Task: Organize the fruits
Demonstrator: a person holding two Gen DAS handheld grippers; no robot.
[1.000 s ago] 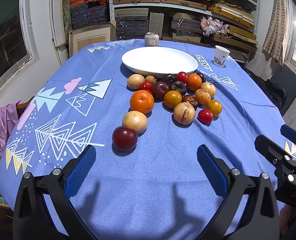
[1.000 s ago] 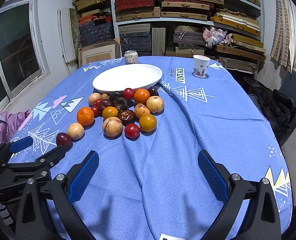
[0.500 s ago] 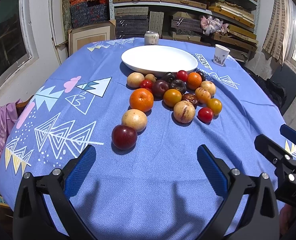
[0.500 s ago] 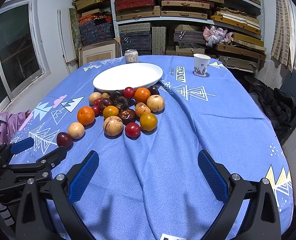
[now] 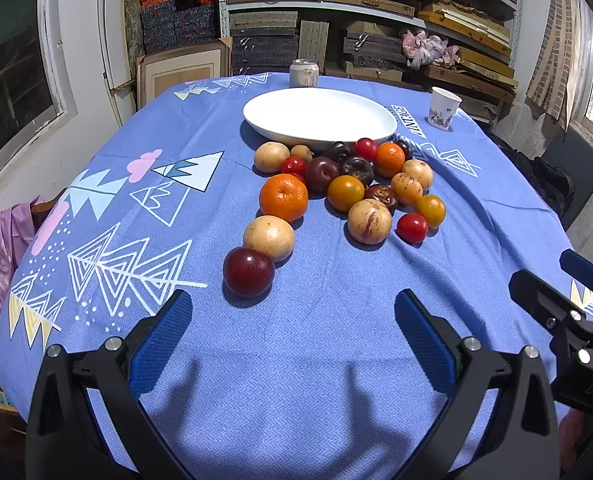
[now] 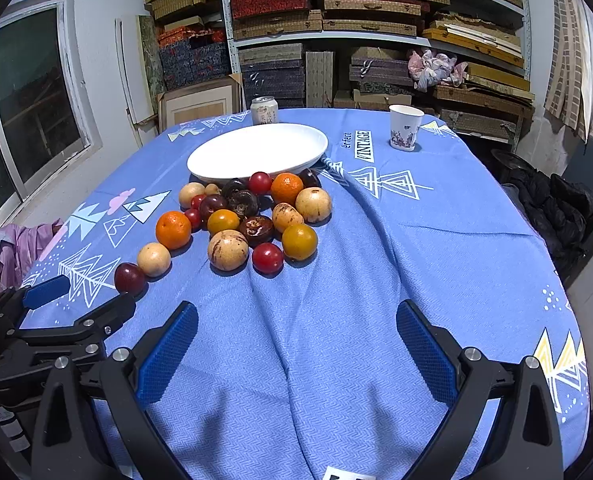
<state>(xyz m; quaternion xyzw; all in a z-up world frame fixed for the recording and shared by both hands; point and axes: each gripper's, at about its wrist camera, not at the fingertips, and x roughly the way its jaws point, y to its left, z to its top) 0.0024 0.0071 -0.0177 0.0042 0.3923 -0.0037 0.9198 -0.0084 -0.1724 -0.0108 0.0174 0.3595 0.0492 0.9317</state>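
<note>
"How did the left gripper (image 5: 292,320) sit?"
"Spread wide and empty, above the cloth; the right gripper (image 6: 296,322) likewise."
"And the fruits (image 5: 346,192)?"
"Heaped ahead of both, against the near rim of the white plate (image 5: 320,114). A row ran from the orange (image 5: 283,197) to the dark red plum (image 5: 248,271), nearest the left fingers."
</note>
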